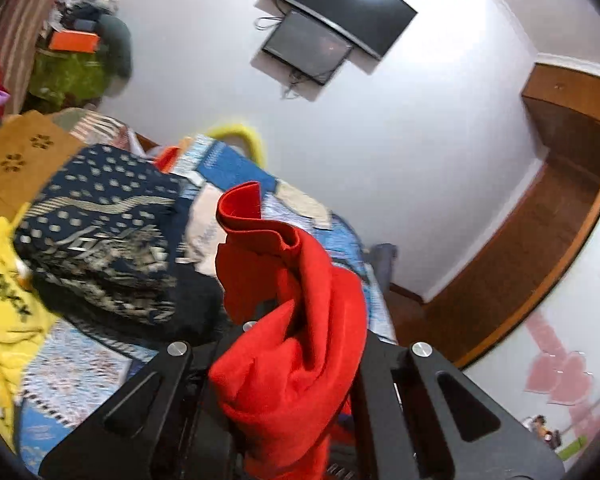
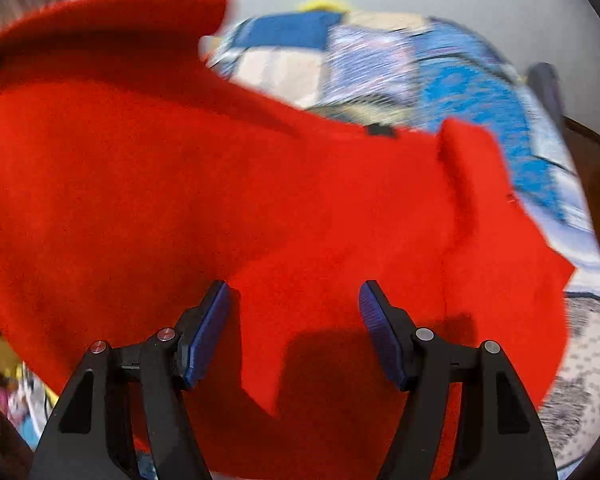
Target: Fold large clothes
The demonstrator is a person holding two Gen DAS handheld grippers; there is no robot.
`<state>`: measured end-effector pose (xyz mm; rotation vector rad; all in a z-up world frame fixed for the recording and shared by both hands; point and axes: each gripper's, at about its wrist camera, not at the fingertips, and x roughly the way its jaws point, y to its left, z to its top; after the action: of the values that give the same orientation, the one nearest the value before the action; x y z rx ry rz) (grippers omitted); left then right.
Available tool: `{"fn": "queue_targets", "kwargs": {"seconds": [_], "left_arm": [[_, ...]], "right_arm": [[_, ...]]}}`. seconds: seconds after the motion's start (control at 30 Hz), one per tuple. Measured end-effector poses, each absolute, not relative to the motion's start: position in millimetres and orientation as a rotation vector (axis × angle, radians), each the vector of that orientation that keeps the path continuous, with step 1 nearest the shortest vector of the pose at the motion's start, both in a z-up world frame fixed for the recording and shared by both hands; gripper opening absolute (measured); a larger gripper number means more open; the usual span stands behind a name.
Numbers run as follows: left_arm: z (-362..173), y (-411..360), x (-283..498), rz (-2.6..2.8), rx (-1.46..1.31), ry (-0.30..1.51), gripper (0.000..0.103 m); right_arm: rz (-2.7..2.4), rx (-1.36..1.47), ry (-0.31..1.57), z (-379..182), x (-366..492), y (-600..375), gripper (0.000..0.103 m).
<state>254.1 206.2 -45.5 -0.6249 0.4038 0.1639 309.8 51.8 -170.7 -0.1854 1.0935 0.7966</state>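
Observation:
A large red garment [image 1: 300, 344] bunches up out of my left gripper [image 1: 290, 334], which is shut on it; the cloth hides the fingertips, and a folded edge rises above them. In the right wrist view the same red garment [image 2: 180, 184] spreads wide and lifted over the bed. My right gripper [image 2: 294, 300] is open just in front of it. Its blue pads [image 2: 210, 328] stand well apart, and a hanging edge of the cloth shows between them without being pressed.
A blue patchwork bedspread [image 1: 80, 372] covers the bed. On it lie a folded dark blue patterned garment [image 1: 100, 232] and a yellow garment [image 1: 0, 300]. Beyond are a wall television [image 1: 340, 4] and a wooden door frame [image 1: 540, 220].

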Motion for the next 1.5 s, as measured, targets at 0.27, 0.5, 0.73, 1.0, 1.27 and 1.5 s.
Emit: {"fn": "queue_targets", "kwargs": {"seconds": [0.27, 0.5, 0.73, 1.0, 1.27, 1.5], "left_arm": [[-91.5, 217.0, 269.9, 0.276, -0.648, 0.515, 0.005], [-56.2, 171.7, 331.9, 0.188, -0.545, 0.519, 0.005], [-31.3, 55.6, 391.2, -0.005, -0.296, 0.505, 0.005], [-166.2, -20.7, 403.5, -0.193, -0.13, 0.955, 0.006], [-187.2, -23.0, 363.0, -0.32, -0.115, 1.063, 0.048], [-137.5, 3.1, 329.7, -0.304, -0.113, 0.939, 0.058]], "right_arm": [[0.91, -0.313, 1.108, -178.5, 282.7, 72.1, 0.071], [0.835, -0.072, 1.086, -147.7, 309.7, -5.1, 0.068], [0.61, 0.007, 1.006, -131.2, 332.1, -97.7, 0.068], [0.45, 0.04, 1.05, -150.0, 328.0, -175.5, 0.068], [0.431, 0.056, 1.057, -150.5, 328.7, -196.5, 0.068], [0.537, 0.076, 0.987, -118.2, 308.8, -174.3, 0.068]]}}
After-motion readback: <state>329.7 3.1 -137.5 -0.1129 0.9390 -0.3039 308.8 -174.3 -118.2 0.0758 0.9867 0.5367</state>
